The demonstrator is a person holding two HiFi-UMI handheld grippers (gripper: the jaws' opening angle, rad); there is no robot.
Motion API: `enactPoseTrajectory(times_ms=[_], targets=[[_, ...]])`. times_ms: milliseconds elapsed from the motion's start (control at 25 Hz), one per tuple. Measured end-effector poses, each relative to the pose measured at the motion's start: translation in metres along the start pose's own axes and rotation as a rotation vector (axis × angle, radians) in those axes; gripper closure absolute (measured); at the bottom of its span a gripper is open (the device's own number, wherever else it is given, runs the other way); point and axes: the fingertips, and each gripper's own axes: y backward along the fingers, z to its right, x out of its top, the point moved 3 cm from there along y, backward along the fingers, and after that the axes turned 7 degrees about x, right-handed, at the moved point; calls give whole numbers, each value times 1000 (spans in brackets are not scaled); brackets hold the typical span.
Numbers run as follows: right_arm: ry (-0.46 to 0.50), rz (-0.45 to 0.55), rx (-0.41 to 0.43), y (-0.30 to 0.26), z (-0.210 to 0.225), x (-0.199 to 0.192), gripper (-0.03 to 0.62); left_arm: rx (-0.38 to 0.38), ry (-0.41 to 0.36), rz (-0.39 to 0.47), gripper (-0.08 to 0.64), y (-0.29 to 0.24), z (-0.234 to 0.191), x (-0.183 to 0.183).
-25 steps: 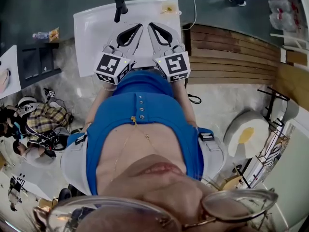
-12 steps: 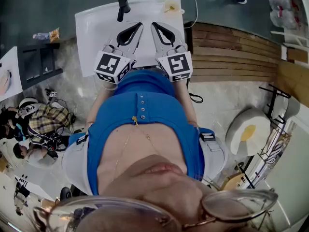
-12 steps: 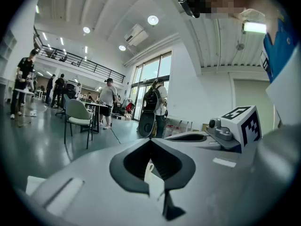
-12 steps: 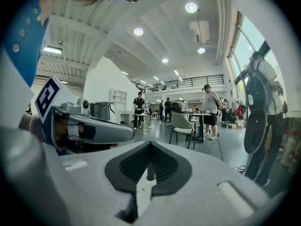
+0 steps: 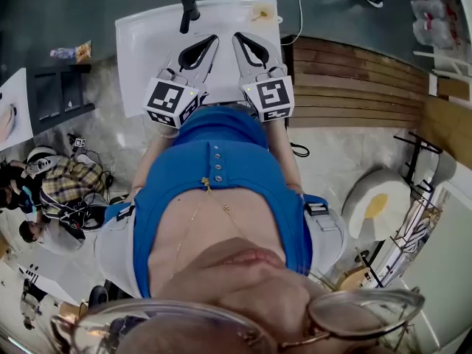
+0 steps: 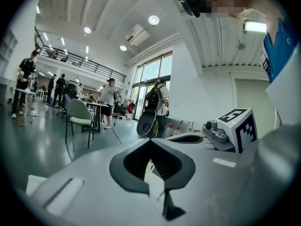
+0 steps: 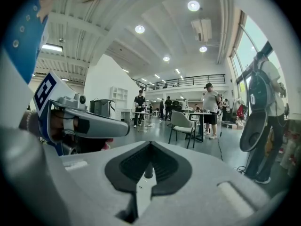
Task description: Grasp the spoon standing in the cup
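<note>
At 11 o'clock on the worktop (image 5: pixel 147 50), the cup (image 5: pixel 186 9) stands beyond left gripper (image 5: pixel 214 38) and right gripper (image 5: pixel 237 36), jaws together and empty; unopened, they may topple it.

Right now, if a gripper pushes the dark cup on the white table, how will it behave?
The dark cup looks tall and narrow, so a high push would likely tip it. The white table looks smooth, so a low push may slide it.

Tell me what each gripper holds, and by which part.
Nothing is held. The left gripper and the right gripper are both shut and empty over the table. The cup stands apart, beyond them.
</note>
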Motion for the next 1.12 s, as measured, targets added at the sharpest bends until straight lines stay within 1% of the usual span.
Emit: enactPoseTrajectory(times_ms=[320, 560, 920, 1120], targets=[[-12, -40, 2, -7, 8, -12, 591, 23, 6, 0, 560, 6, -5, -2], [-30, -66, -21, -10, 21, -26, 591, 38, 10, 1, 560, 9, -9, -3], [-23, -104, -41, -8, 39, -41, 591, 56, 13, -2, 560, 14, -5, -6], [-13, -137, -59, -18, 51, -47, 591, 61, 16, -5, 560, 14, -12, -6]])
